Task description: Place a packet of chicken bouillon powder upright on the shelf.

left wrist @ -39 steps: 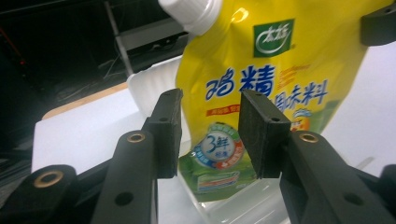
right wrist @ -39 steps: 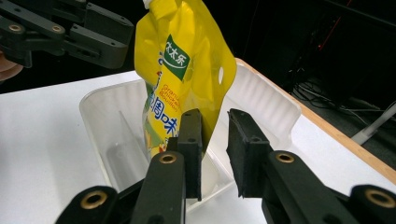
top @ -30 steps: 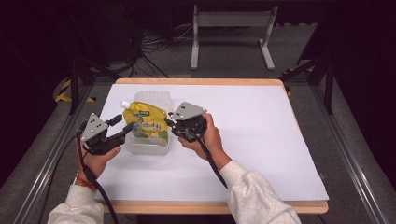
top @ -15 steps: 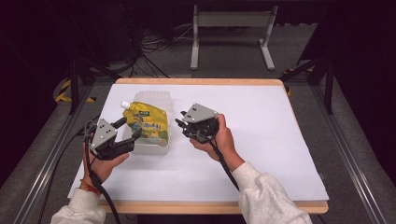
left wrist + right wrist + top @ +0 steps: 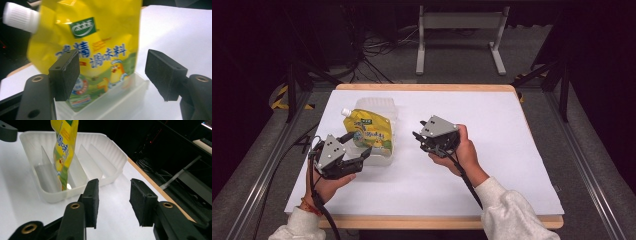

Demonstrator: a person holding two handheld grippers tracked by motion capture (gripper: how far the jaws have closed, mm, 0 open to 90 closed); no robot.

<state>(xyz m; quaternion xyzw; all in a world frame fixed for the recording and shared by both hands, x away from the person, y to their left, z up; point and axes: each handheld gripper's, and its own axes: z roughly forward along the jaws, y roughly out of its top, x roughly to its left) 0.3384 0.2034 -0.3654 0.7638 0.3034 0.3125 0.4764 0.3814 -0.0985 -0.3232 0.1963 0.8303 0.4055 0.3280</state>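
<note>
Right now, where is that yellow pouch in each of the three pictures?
High view: the yellow pouch stands left of centre in the white tray.
Left gripper view: it takes up the upper middle, beyond the open jaws.
Right gripper view: seen edge-on at upper left, in a tray slot.
Shared landmark: the white tray.

This looks like a lab or recording studio: dark surroundings, a wood-edged desk (image 5: 422,87) covered in white sheet, metal rails (image 5: 259,175) along both sides, tangled cables (image 5: 374,47) on the grey floor, a metal stand (image 5: 459,22) behind, and hazard-striped tape (image 5: 279,97) at left.
</note>
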